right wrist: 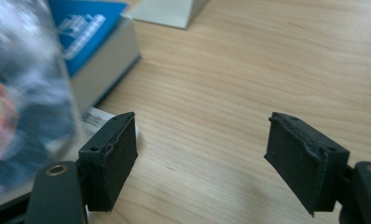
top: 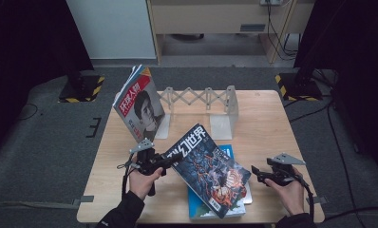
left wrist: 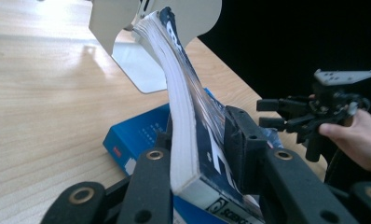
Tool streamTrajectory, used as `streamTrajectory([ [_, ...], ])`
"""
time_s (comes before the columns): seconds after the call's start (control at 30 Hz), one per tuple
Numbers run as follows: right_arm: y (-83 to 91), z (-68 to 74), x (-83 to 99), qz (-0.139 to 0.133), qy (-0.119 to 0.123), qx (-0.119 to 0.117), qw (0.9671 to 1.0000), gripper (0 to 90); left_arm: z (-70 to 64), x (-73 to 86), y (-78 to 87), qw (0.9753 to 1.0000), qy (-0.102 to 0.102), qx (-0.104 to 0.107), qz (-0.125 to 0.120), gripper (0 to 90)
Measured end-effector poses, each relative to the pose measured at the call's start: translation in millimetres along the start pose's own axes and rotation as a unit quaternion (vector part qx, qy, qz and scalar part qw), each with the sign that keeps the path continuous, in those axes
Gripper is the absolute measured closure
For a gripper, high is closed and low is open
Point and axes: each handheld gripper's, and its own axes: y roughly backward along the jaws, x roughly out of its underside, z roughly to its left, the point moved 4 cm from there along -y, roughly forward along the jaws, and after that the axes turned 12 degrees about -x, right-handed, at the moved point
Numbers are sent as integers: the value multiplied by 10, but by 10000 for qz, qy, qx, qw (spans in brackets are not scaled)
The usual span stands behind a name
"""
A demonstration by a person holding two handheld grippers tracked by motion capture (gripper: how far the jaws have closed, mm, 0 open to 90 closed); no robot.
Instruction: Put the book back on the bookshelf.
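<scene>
A dark comic-cover magazine is lifted off a blue book at the table's front middle. My left gripper is shut on its left edge; in the left gripper view the jaws clamp its white page block, which curves upward. My right gripper is open near the magazine's right corner, its pads wide apart above bare wood with nothing between them. The left gripper view also catches that right gripper off to the right, held by a hand.
A folding white bookend rack stands at the back of the table, with a red-and-blue portrait magazine leaning on its left end. Under the blue book lies a paler book. Cables run across the floor.
</scene>
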Motion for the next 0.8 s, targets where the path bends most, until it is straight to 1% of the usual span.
streamTrajectory([
  [0.03, 0, -14, 12, 43, -26, 37, 10000, 244, -7, -29, 13, 10000, 38, 10, -40, 727],
  [0.07, 0, -35, 21, 67, 12, 64, 10000, 241, -12, -58, 28, 10000, 60, 15, -71, 734],
  [0.1, 0, -41, 29, 91, -35, 84, 9999, 237, -18, -87, 42, 9999, 69, 34, -102, 741],
  [0.13, -3, -52, 35, 106, -31, 108, 9999, 235, -25, -116, 57, 9999, 76, 41, -130, 747],
  [0.23, -9, -73, 55, 200, -13, 180, 9996, 230, -51, -200, 105, 9997, 56, 76, -203, 761],
  [0.27, -9, -73, 55, 200, -13, 180, 9996, 230, -51, -200, 105, 9997, 56, 76, -203, 765],
  [0.3, -10, -85, 64, 245, 24, 198, 9995, 228, -63, -254, 141, 9996, 31, 84, -270, 770],
  [0.33, -11, -86, 65, 249, 10, 213, 9995, 227, -64, -282, 159, 9995, 44, 106, -310, 774],
  [0.47, -12, -100, 74, 292, 9, 240, 9993, 225, -56, -399, 241, 9985, 162, 175, -497, 798],
  [0.57, -13, -111, 84, 333, 37, 242, 9991, 225, -53, -493, 311, 9974, 236, 273, -629, 816],
  [0.63, -13, -117, 88, 343, 38, 262, 9991, 224, -67, -554, 359, 9969, 183, 267, -715, 821],
  [0.67, -13, -117, 88, 343, 38, 262, 9991, 224, -67, -554, 359, 9969, 183, 267, -715, 821],
  [0.7, -10, -123, 89, 345, 42, 266, 9990, 225, -86, -610, 408, 9964, 129, 277, -787, 822],
  [0.8, -6, -128, 91, 365, 36, 268, 9990, 225, -110, -688, 481, 9955, 55, 259, -905, 822],
])
